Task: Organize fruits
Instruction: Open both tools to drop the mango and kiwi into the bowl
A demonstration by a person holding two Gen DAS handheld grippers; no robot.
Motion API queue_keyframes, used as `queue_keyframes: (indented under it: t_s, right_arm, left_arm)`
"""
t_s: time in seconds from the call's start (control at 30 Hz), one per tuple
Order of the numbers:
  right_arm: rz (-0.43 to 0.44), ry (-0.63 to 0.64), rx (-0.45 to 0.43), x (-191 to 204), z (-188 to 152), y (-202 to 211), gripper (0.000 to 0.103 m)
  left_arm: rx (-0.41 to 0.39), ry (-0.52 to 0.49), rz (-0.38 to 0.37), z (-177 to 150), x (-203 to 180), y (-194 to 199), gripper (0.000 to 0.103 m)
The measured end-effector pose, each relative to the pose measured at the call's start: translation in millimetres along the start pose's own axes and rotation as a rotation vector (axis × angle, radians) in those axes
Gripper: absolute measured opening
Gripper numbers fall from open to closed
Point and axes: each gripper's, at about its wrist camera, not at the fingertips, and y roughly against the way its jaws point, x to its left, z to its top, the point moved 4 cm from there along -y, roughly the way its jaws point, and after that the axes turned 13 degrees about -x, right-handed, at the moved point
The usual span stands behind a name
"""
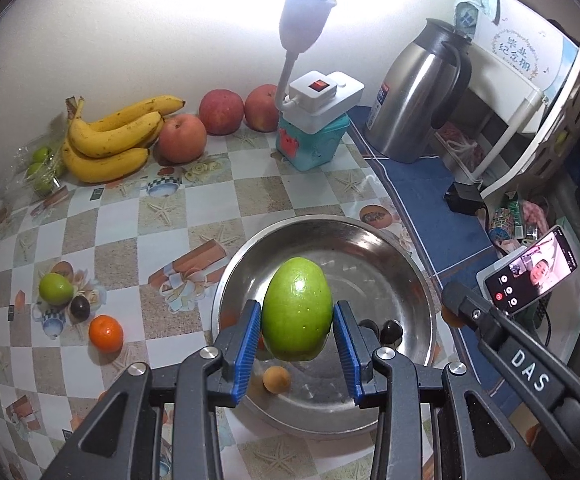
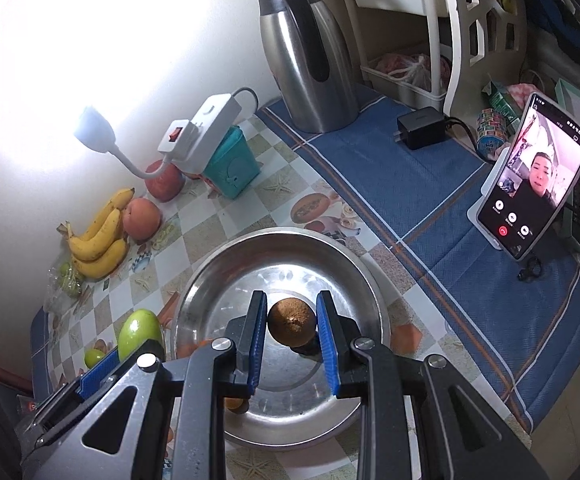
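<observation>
While the left gripper (image 1: 297, 334) clamps a green mango (image 1: 297, 308) above the steel bowl (image 1: 405, 256), the right gripper (image 2: 291, 334) pinches a brown round fruit (image 2: 291, 322) over it; a small orange fruit (image 1: 276, 379) lies inside.

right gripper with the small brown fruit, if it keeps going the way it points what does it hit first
Most likely the bare bottom of the steel bowl. The right gripper points down into it with the brown fruit between its pads; the gap is hard to judge.
</observation>
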Motion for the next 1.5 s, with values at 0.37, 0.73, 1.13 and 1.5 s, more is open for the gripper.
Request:
queue_keyframes:
  t_s: [0.37,0.73,1.13,1.5]
  right_arm:
    - [0.020,0.015,0.034,2,-3,-38,0.026]
    - [-0.028,0.007,0.135,-2,-21,-87,0.026]
    - [-0.072,0.003,0.173,-10,-38,-105,0.027]
    - [-0.079,-0.029,0.182,-15,-38,-104,0.029]
  left_arm:
    - [0.087,0.005,0.015,-7,9,-53,0.040]
    - [0.094,-0.052,0.018,-15,6,-86,0.039]
    - [0.075,-0.085,0.018,-16,4,-89,0.039]
    - [0.084,-0.075,0.031,-15,9,-81,0.040]
